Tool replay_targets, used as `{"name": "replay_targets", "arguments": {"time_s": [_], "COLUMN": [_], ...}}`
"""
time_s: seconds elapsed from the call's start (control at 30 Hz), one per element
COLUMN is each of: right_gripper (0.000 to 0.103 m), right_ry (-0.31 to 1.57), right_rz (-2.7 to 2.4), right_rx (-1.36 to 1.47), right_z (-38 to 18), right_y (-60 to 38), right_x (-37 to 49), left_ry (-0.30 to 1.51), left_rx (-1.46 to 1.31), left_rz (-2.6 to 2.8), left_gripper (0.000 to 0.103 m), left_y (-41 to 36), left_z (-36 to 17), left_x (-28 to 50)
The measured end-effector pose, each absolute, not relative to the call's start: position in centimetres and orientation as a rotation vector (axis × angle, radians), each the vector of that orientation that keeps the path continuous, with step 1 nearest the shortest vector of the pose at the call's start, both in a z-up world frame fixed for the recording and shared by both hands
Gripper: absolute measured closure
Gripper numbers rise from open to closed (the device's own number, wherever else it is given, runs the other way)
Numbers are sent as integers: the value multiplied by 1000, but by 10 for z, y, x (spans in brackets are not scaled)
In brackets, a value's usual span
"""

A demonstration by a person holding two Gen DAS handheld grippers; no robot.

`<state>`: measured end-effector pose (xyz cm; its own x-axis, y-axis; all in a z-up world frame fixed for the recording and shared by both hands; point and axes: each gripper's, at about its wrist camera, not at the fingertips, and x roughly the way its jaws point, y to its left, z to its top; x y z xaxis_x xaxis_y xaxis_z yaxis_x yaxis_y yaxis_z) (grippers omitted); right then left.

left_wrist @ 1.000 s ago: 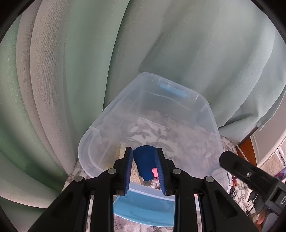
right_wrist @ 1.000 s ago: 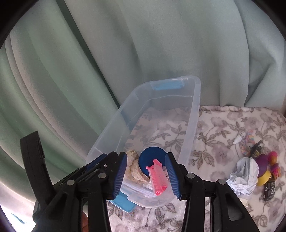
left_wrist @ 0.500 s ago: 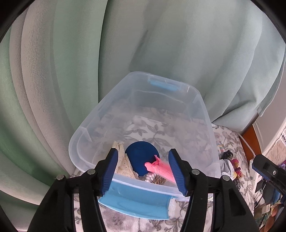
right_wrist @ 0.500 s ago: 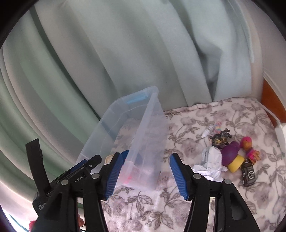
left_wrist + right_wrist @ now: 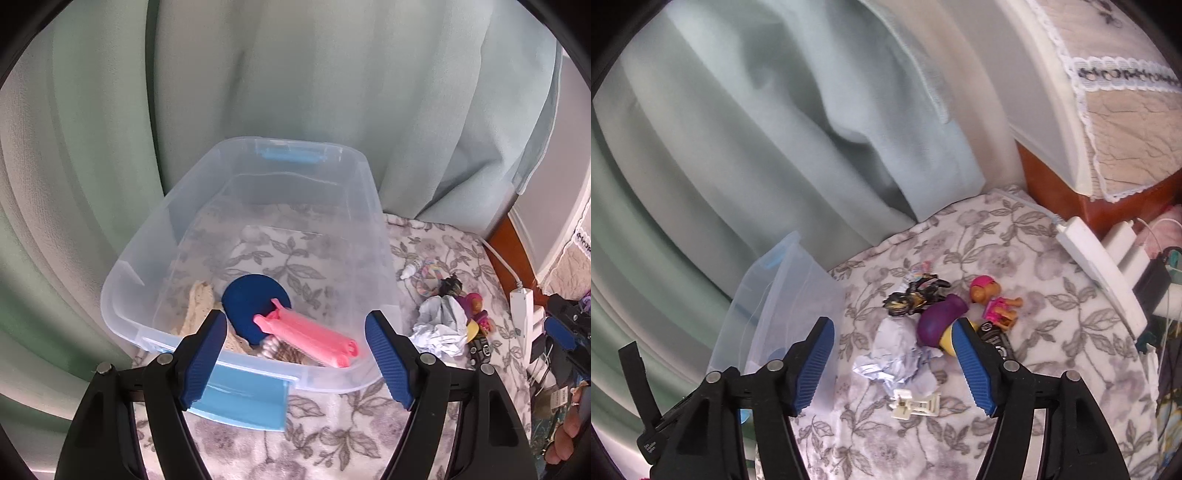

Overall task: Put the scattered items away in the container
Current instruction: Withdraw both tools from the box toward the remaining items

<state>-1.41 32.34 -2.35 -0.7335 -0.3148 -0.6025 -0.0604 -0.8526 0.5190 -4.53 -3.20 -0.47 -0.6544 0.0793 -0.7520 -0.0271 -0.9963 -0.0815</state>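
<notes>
Clear plastic container [image 5: 369, 206] w/ blue latches sits on a grey floral bedspread [image 5: 1015, 258], right against pale green curtains [image 5: 295, 74]. Inside, at its near end: a dark blue disc [image 5: 247, 306], a pink ridged clip [image 5: 306, 336] lying across the disc's edge, a cream lace piece [image 5: 197, 306] to the left, and some small whitish bits under the clip, too small to tell what.

Left gripper [image 5: 295, 350] hovers over the container's near rim, jaws opening, nothing between the pads.

Scattered items lie in a loose cluster on the bedspread, just right of the container: crumpled white paper [image 5: 897, 354], a purple-and-yellow toy [image 5: 940, 321] touching it, a black-and-gold figure [image 5: 916, 295], a small pink-and-orange figurine [image 5: 991, 301], a black toy car [image 5: 995, 338], and a white clip [image 5: 916, 404] nearer the camera. In the left view a small white dropper bottle [image 5: 410, 267] lies near the container wall.

Right gripper [image 5: 894, 363] is above the cluster, jaws opening and empty; paper and purple toy show between the pads, not touched.

A white power strip [image 5: 1097, 266] lies at the bedspread's far right edge.
</notes>
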Motion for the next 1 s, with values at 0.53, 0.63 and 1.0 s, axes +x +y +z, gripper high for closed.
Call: {"name": "replay_targets", "arguments": {"time_s": [0.53, 0.63, 1.0], "right_gripper": [31, 31, 31], "right_ry": [-876, -859, -772], "right_rz": [-2688, -2666, -2609], "right_rx": [1269, 1318, 1428], "right_z": [-87, -101, -138], "right_y": [378, 378, 365], "right_x": [-14, -17, -24], "left_ry": [88, 157, 169], "left_rx": [-1146, -1211, -1419], "left_rz": [2502, 2435, 2416], "left_gripper": [25, 25, 25], "left_y": [103, 124, 118], "left_z": [20, -3, -64], "left_x": [-32, -33, -57]}}
